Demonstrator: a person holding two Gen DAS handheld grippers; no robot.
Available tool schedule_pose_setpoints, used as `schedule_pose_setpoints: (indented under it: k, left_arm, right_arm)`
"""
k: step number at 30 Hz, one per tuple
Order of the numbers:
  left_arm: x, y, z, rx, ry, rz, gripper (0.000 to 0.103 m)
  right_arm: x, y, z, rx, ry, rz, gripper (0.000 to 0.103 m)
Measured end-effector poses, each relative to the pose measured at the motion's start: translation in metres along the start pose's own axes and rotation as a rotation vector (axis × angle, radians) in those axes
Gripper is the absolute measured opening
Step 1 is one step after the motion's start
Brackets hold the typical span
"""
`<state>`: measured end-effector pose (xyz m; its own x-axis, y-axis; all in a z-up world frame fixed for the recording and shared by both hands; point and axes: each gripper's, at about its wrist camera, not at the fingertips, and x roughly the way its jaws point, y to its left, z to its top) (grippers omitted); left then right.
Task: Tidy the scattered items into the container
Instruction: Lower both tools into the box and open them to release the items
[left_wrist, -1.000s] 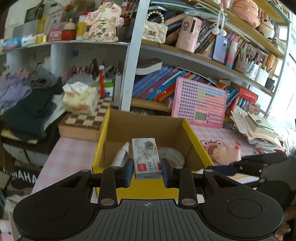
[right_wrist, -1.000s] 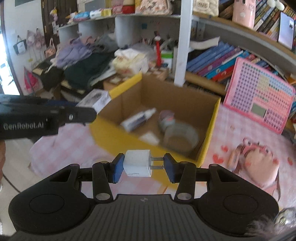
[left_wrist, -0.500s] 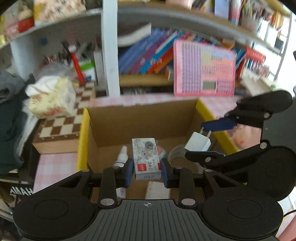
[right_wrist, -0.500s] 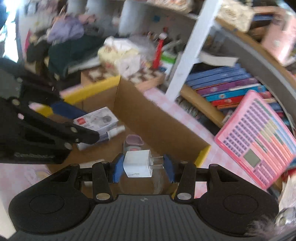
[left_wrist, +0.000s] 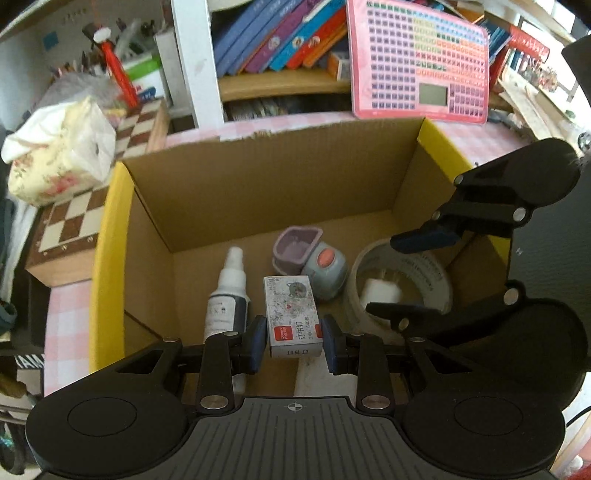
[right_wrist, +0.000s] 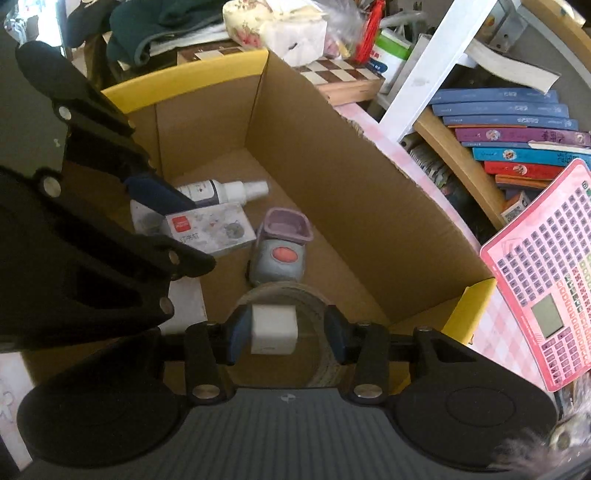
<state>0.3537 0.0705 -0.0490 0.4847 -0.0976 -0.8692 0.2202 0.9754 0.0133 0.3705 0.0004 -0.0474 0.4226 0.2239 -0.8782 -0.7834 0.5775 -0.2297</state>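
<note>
Two things sat between my parted fingers, low in frame. The staple box (left_wrist: 293, 317) lay lengthwise in the left gripper (left_wrist: 293, 343). The charger (right_wrist: 274, 328) hung over the tape roll (right_wrist: 284, 291) in the right gripper (right_wrist: 286, 334).

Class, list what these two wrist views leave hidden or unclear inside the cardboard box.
- Left wrist view: the base of the spray bottle is hidden behind the left gripper.
- Both views: whether that gripper grips the staple box is unclear; its fingers cover the contact.
- Right wrist view: the near side of the tape roll is partly hidden behind the right gripper and the charger.
</note>
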Motion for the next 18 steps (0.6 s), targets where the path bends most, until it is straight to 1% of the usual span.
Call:
schedule_pose_setpoints:
  k: [4, 5, 6, 11, 16, 18]
  left_arm:
    - [0.002, 0.000, 0.000, -0.018, 0.008, -0.015, 0.029]
    - [0.001, -0.001, 0.001, -0.022, 0.004, -0.018, 0.029]
    - [-0.001, -0.001, 0.000, -0.024, -0.006, -0.018, 0.030]
    - [-0.014, 0.001, 0.000, -0.039, -0.059, -0.023, 0.034]
    - [-0.035, 0.004, -0.005, -0.050, -0.115, -0.021, 0.039]
    - [-0.046, 0.005, -0.007, -0.046, -0.141, -0.019, 0.040]
  right_arm:
    - [0.002, -0.001, -0.002, 0.011, 0.006, 0.008, 0.041]
    - [0.001, -0.001, -0.002, 0.015, 0.001, 0.008, 0.043]
    - [0.000, -0.001, -0.002, 0.019, -0.006, 0.007, 0.046]
    - [-0.015, -0.002, -0.002, 0.034, -0.040, 0.001, 0.048]
    - [-0.037, -0.003, -0.004, 0.068, -0.091, -0.006, 0.050]
    - [-0.048, -0.001, -0.006, 0.078, -0.115, -0.015, 0.053]
